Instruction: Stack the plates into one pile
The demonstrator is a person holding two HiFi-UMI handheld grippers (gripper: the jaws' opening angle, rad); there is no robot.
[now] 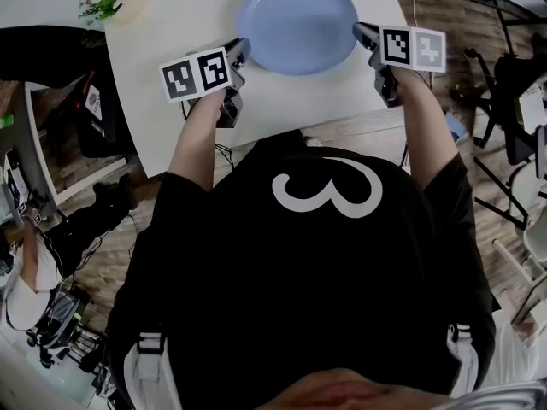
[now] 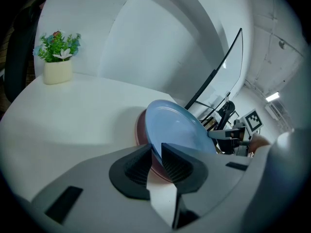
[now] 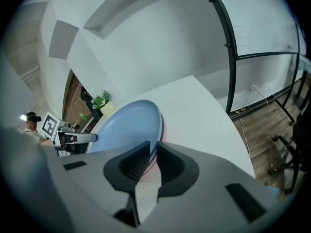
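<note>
A smooth, round, pale blue plate [image 1: 297, 22] hangs between the two grippers, directly over a pink plate [image 2: 140, 130]. The left gripper [image 1: 242, 51] and right gripper [image 1: 363, 34] clamp its opposite rims. Beyond the left gripper, a cream pot [image 2: 57, 72] holds a green plant [image 2: 59, 45].

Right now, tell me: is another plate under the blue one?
Yes, the left gripper view shows a pink plate peeking out beneath the blue plate.

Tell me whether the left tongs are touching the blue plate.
Touching. The left gripper view shows the rim of the blue plate pinched between the left tongs, with no gap on either side.
</note>
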